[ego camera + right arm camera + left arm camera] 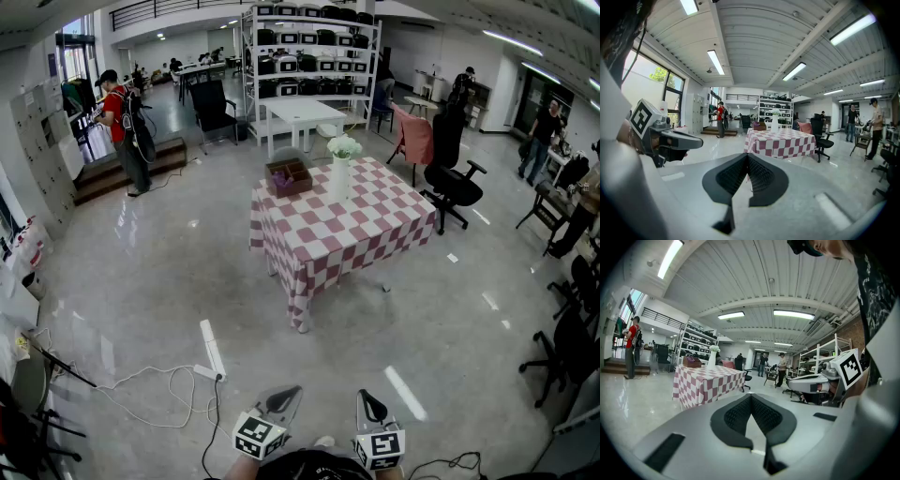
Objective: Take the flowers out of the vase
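My left gripper [287, 394] and my right gripper [366, 397] sit low at the near edge of the head view, side by side and just apart. Both point toward the far middle of the room. In each gripper view my jaws are pressed together at the tips with nothing between them, so neither has hold of anything.

The flowers [343, 146] are white and stand in a white vase [339, 178]. The vase is upright on the far part of the surface [349, 230], which is covered in red-and-white checks. A brown box [289, 175] sits just left of the vase.

The surface is well apart from me, across the shiny floor [141, 281]. A black office chair [452, 183] stands to its right, and a white rack of shelves [314, 56] stands farther back.
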`<state>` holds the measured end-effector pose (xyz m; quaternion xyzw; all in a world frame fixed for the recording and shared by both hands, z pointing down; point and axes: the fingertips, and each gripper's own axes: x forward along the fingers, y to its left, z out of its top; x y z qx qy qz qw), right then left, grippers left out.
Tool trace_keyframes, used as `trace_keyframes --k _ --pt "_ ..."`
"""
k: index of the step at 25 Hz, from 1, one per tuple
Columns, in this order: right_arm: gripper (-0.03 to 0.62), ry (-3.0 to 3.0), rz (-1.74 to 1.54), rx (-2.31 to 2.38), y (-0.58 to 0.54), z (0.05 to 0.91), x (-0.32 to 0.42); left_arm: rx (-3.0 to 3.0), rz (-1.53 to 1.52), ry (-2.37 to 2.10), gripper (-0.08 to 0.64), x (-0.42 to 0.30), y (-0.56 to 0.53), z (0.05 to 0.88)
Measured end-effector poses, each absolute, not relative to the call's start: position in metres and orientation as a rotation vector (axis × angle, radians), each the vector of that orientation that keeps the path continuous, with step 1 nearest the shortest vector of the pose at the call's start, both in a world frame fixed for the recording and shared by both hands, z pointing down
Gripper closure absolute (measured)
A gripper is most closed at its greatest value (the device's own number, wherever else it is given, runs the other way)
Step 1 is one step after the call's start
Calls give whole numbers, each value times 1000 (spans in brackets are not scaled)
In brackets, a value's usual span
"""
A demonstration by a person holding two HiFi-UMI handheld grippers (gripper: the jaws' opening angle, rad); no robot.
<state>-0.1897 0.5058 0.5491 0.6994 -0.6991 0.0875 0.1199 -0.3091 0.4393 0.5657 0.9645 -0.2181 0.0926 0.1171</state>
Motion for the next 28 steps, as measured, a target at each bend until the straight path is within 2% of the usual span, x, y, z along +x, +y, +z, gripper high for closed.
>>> trace_keyframes --k 28 --pt "581 -2130 234 2026 472 551 -101 2846 234 -636 549 -221 410 565"
